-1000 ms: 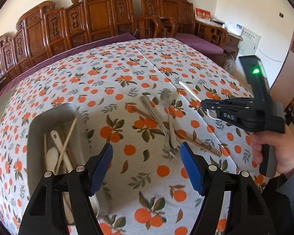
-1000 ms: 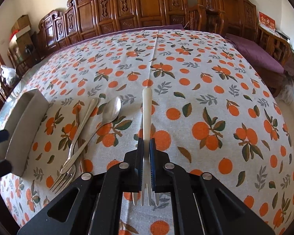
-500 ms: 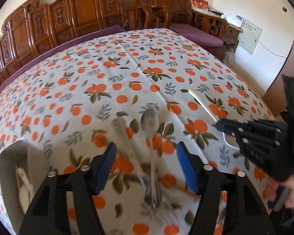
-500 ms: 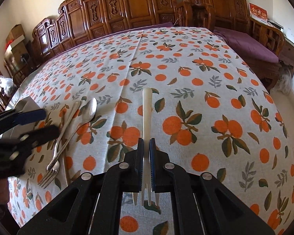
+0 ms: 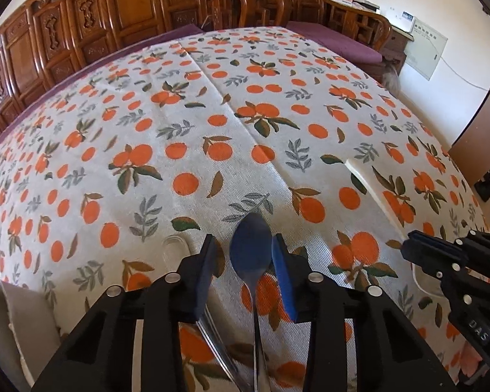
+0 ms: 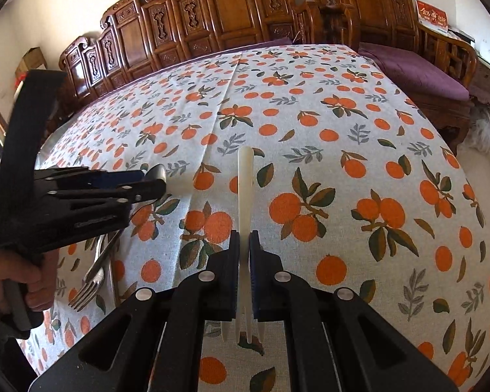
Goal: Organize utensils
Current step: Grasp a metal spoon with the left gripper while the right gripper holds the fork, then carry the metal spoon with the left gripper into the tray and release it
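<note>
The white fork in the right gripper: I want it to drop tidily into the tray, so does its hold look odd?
Yes. The right gripper is shut on the white fork near its tine end, tines pointing back toward the camera and the long handle sticking out ahead. Nothing looks bent or broken.

- The table (image 5: 186, 104) is covered by a cloth printed with oranges and leaves.
- A metal spoon (image 5: 251, 254) and metal fork (image 6: 87, 290) lie together near its front edge.
- A grey tray (image 5: 13, 326) sits at the front left corner.
</note>
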The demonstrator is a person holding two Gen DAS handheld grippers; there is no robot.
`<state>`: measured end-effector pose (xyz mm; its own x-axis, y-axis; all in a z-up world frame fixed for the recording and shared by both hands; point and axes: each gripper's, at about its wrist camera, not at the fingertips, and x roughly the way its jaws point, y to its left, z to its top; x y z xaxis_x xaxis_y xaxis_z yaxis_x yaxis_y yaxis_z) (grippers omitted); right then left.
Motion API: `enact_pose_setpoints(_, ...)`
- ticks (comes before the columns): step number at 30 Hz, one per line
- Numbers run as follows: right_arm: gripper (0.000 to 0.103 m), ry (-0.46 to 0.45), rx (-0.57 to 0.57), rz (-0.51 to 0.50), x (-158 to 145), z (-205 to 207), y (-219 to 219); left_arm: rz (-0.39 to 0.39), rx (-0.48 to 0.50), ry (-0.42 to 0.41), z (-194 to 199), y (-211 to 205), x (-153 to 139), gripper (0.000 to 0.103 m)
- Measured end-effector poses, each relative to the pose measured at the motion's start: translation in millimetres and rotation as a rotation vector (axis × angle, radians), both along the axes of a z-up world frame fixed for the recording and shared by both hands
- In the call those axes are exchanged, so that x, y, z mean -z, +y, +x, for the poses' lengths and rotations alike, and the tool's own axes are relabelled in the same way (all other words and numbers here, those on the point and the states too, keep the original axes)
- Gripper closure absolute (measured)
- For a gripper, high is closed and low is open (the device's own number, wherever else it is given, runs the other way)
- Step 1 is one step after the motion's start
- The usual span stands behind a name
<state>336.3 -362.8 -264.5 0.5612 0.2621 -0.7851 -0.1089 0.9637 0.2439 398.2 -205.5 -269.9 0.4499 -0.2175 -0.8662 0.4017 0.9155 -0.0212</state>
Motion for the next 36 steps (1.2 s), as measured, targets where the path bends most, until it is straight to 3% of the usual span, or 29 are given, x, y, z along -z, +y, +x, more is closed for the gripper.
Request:
enact_pose_setpoints(3, 0.096, -0.003, -0.004, 0.003, -1, -1, 1, -0.002, 0.004, -0.003, 2, -1, 0, 0.080)
enact_pose_setpoints(7, 0.096, -0.006, -0.004, 0.007, -2, -1, 1, -0.021, 0.022, 0.010, 0, -4, -1, 0.100)
enact_pose_setpoints(19, 0.096, -0.022, -0.026, 0.016, -9, -4, 14, -0.030, 0.022, -0.024, -33, 15, -38, 0.101)
enact_pose_setpoints(36, 0.096, -0.065, -0.103, -0.046, -29, -30, 56, -0.017, -0.054, -0.111, -73, 85, -103, 0.101)
